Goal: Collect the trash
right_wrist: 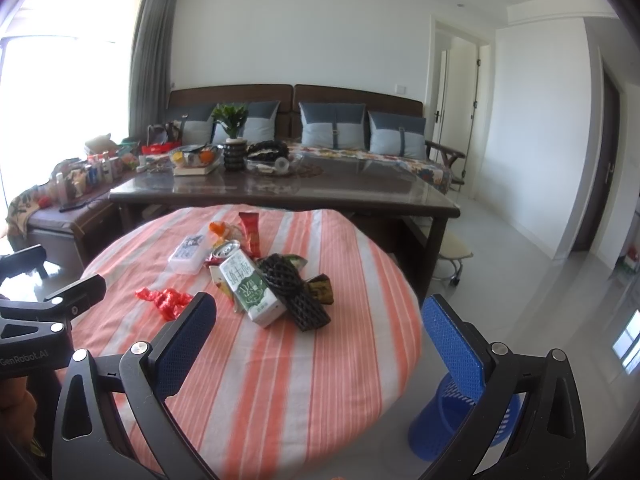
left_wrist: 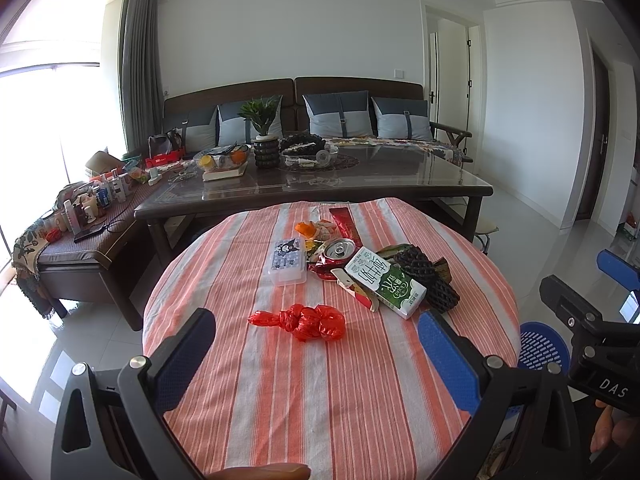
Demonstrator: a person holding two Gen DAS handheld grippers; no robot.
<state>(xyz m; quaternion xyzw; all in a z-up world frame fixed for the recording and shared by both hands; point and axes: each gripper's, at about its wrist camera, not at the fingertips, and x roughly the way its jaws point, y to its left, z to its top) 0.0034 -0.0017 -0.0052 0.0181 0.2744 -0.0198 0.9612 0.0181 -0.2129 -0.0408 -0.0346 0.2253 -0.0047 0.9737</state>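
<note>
Trash lies on a round table with an orange-striped cloth. A knotted red plastic bag is nearest, just beyond my open left gripper. Behind it are a green milk carton, a black foam net, a crushed red can, a red wrapper and a white plastic box. My right gripper is open and empty above the table's near right edge, short of the milk carton and net. A blue mesh bin stands on the floor beside the table.
A dark glass-topped table with a potted plant, fruit and bowls stands behind the round table, backed by a sofa with cushions. A cluttered bench is at the left. A small stool stands at the right on tiled floor.
</note>
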